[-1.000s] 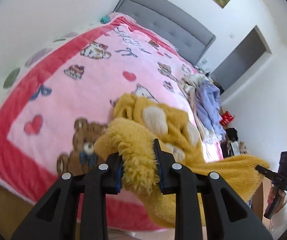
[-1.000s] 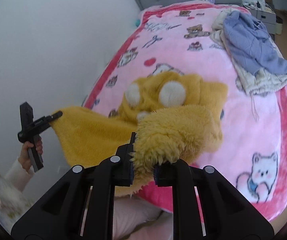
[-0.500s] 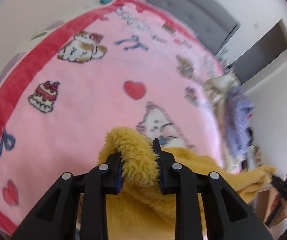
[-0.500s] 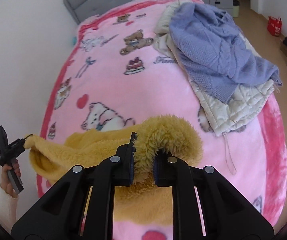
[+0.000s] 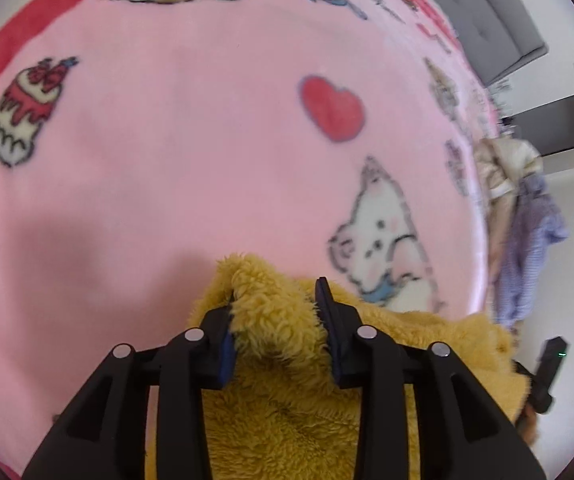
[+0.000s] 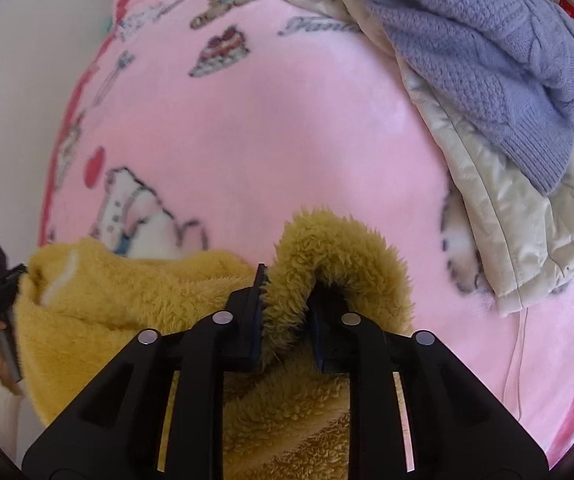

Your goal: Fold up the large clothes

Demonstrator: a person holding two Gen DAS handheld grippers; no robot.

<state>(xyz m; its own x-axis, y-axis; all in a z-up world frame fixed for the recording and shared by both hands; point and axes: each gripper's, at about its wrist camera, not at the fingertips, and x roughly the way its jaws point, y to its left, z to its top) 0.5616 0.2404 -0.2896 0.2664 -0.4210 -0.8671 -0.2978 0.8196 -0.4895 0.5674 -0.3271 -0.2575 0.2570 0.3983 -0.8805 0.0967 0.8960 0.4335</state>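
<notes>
Yellow fleece garment (image 5: pixel 287 408) laid on pink blanket (image 5: pixel 175 184); left gripper (image 5: pixel 277 312) and right gripper (image 6: pixel 287 304) easing open, thick pile between jaws. Soft, bulky, floppy: best gripped at edges.

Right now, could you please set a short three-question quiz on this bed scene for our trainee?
1. True or false: the yellow fleece garment lies on a pink blanket.
2. In the right wrist view, what lies on top of the cream jacket? A) lilac sweater B) green towel C) blue jeans
3. What is between the jaws of the left tool and the right tool?

Key:
1. True.
2. A, the lilac sweater.
3. A fold of the yellow fleece garment; both tools' jaws are opening.
</notes>
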